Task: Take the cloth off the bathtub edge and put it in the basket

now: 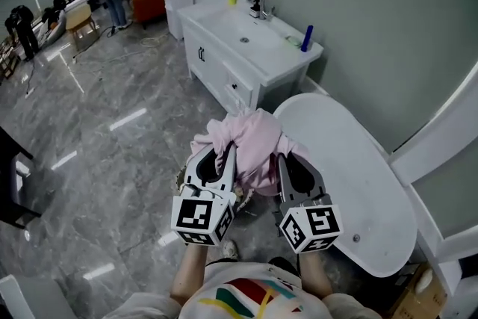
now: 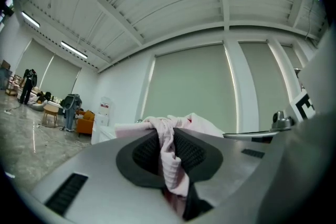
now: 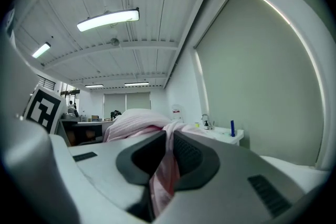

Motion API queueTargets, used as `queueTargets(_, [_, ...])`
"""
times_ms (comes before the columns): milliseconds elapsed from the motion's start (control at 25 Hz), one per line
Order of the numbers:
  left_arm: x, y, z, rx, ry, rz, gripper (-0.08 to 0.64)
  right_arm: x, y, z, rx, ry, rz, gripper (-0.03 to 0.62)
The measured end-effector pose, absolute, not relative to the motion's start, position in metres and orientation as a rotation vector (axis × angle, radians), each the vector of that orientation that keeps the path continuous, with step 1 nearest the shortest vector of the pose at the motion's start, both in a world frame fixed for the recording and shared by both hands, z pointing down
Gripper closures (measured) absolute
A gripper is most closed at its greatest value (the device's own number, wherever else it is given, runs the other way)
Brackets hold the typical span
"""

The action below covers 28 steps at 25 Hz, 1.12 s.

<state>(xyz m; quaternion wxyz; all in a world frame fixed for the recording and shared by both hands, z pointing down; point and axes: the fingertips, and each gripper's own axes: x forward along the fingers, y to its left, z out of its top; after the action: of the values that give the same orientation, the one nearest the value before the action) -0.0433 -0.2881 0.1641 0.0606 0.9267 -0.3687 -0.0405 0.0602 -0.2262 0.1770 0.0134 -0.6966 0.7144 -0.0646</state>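
While the pink cloth, clamped by a fold in the left claw and in the right claw, hangs bunched beside the bathtub, it hides most of the basket below; only 1 rim edge shows, contents unseen

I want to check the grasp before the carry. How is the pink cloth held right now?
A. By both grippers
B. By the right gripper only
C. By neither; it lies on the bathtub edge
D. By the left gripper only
A: the pink cloth is pinched between the jaws of the left gripper and also of the right gripper.
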Motion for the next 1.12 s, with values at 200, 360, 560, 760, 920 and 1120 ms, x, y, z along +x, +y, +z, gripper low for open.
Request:
queueTargets(200, [-0.085,-0.325,0.159,2.78,-1.247,-0.129,0.487,0.022,-0.275,0.173,-2.071,2.311,-0.177,0.538])
queueTargets(360, [-0.108,-0.341,0.167,2.732,-1.334,-0.092,0.487,-0.001,-0.299,0.179,-2.012,2.396,-0.187,0.538])
queueTargets(560, [-0.127,-0.355,0.177,2.658,-1.447,-0.073,0.487,-0.018,-0.323,0.189,-1.914,2.49,-0.219,0.538])
queueTargets(760, [-0.133,-0.374,0.18,2.58,-1.562,-0.068,0.486,-0.022,-0.351,0.191,-1.805,2.566,-0.237,0.538])
queueTargets(920, [-0.126,-0.387,0.181,2.533,-1.641,-0.065,0.488,-0.015,-0.373,0.192,-1.738,2.62,-0.237,0.538])
queueTargets(1120, [-0.125,-0.398,0.183,2.499,-1.702,-0.064,0.486,-0.014,-0.388,0.195,-1.674,2.672,-0.232,0.538])
